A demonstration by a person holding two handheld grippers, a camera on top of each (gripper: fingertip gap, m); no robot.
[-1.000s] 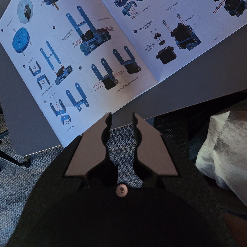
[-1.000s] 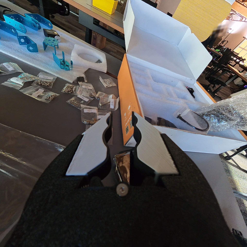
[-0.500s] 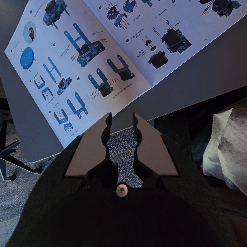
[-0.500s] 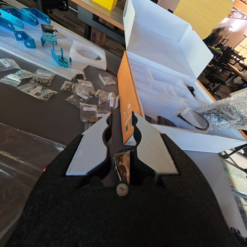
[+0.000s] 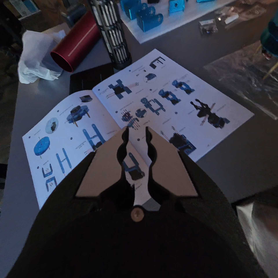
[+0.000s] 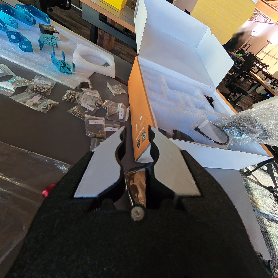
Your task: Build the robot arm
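Note:
My left gripper [image 5: 136,127] is open and empty, and hovers over an open instruction booklet [image 5: 105,114] that lies flat on the grey table [image 5: 225,165]. My right gripper [image 6: 136,127] is open and empty above the dark table [image 6: 37,127], close to the near corner of an open orange box [image 6: 139,105]. Several small bags of screws [image 6: 94,126] lie just left of its fingertips. A shiny foil-like packet [image 6: 136,185] shows below, between the finger bases.
A red tube [image 5: 76,43], a black lattice cylinder [image 5: 111,33] and crumpled white paper [image 5: 36,57] lie beyond the booklet. Blue metal brackets [image 6: 63,63] and a black servo [image 6: 48,29] sit on white foam. Bubble wrap [image 6: 252,124] rests on the box. Clear plastic sheet [image 6: 22,165] lies near left. To reach the black lattice cylinder [image 5: 111,33] in a straight line is about 25 cm for my left fingers, about 55 cm for my right.
My left gripper has swung from the table's edge up and forward over the booklet, bringing the tube and blue parts into view. My right gripper has crept slightly forward. Both stay open.

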